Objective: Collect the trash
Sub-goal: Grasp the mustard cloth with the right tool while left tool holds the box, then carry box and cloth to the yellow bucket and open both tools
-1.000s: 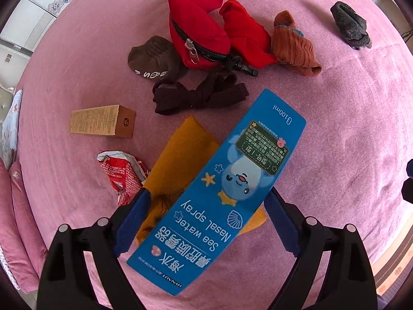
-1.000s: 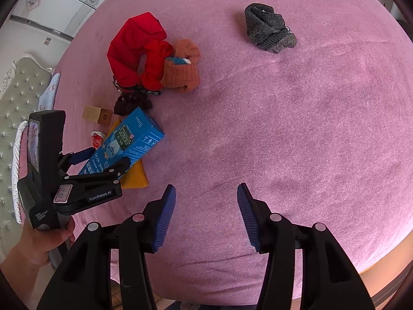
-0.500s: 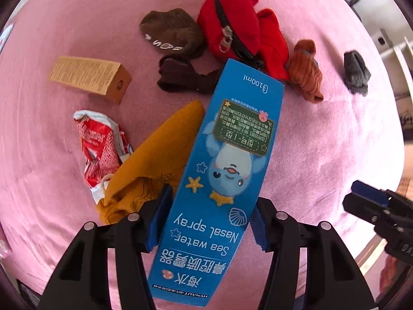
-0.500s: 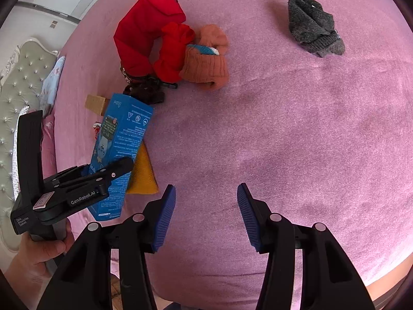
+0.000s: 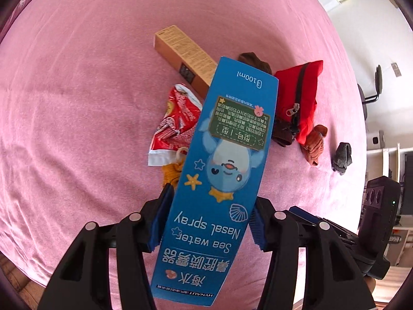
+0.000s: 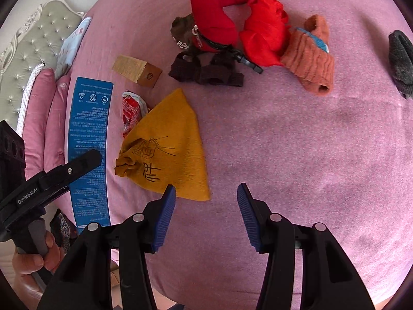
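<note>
My left gripper [image 5: 210, 206] is shut on a long blue nasal spray box [image 5: 227, 155], both blue pads pressing its sides, and holds it off the pink bedspread [image 5: 77, 129]. In the right wrist view the same box [image 6: 90, 142] hangs at the left in that gripper. Beneath it lie a crumpled red wrapper [image 5: 178, 118] and a tan carton [image 5: 185, 56]. My right gripper [image 6: 206, 193] stands open above the bedspread with nothing between its fingers, just right of a yellow cloth pouch [image 6: 170, 144]. The wrapper [image 6: 131, 108] and carton [image 6: 136, 71] lie beyond that pouch.
A red zip bag [image 6: 216, 13], dark brown socks [image 6: 206, 72], an orange knit sock [image 6: 312, 59] and a grey sock [image 6: 400, 59] are scattered on the bed. A padded headboard [image 6: 33, 51] and pink pillows [image 6: 41, 108] are at the left. A hand [image 6: 31, 258] grips the left tool.
The left jaws have closed onto the blue box, and the gripper has rolled and swung it aside off the yellow pouch. The right gripper has moved in toward the pouch, still open.
</note>
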{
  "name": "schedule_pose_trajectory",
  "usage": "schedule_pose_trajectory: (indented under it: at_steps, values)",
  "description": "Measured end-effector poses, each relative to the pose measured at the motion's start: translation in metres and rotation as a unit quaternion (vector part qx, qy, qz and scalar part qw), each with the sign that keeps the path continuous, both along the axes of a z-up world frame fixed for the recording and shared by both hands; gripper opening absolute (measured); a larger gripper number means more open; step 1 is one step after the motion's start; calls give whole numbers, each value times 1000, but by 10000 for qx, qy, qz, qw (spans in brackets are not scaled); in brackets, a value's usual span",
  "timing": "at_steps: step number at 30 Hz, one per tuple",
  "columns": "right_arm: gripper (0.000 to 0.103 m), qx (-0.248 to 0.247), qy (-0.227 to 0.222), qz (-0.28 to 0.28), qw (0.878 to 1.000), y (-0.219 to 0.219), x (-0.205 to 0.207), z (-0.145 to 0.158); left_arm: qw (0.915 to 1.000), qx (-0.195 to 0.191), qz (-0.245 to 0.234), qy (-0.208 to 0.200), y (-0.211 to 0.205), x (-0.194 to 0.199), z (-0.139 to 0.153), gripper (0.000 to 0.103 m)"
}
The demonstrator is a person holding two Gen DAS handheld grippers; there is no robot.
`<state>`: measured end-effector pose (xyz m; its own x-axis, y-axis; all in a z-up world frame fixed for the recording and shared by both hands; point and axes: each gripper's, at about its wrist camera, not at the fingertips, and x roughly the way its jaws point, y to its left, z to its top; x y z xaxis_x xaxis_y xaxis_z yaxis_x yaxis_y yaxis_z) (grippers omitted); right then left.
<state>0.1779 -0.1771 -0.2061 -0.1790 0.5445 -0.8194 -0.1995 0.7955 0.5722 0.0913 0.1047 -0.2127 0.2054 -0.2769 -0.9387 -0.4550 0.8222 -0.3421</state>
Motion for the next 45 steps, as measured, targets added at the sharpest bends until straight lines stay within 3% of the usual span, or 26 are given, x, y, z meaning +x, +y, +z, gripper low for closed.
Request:
schedule_pose_trajectory:
  at_steps: [6, 8, 17, 19, 20, 23, 34, 45]
  values:
    - [50, 236, -108, 241, 9994, 36, 18, -8, 9991, -162, 394, 9, 14, -20, -7, 54]
    - [55, 234, -155, 335, 9990, 45, 23, -12, 9988, -198, 452, 5, 17, -26, -8, 54]
    - [64, -18, -106, 526, 9986, 57, 29, -35, 9992, -141, 384, 46, 11, -32, -18, 54]
    - [44, 32, -165, 606, 9980, 58, 25, -31, 9990, -146, 414, 80, 11, -35, -20, 54]
    - [26, 1, -194, 665, 9976, 63, 23, -30, 9989, -137, 424, 108, 10, -36, -21, 54]
    - [7, 10, -448, 808, 9957, 64, 18, -23, 9989, -81, 437, 172, 8, -39, -23, 54]
    - [5, 190, -419, 340, 9984, 25, 0, 15, 9995, -161, 272, 69, -12, -55, -6, 54]
    - [5, -73, -606, -476, 9970, -49, -33, 51, 9979, -214, -610, -94, -73, -68, 16, 54]
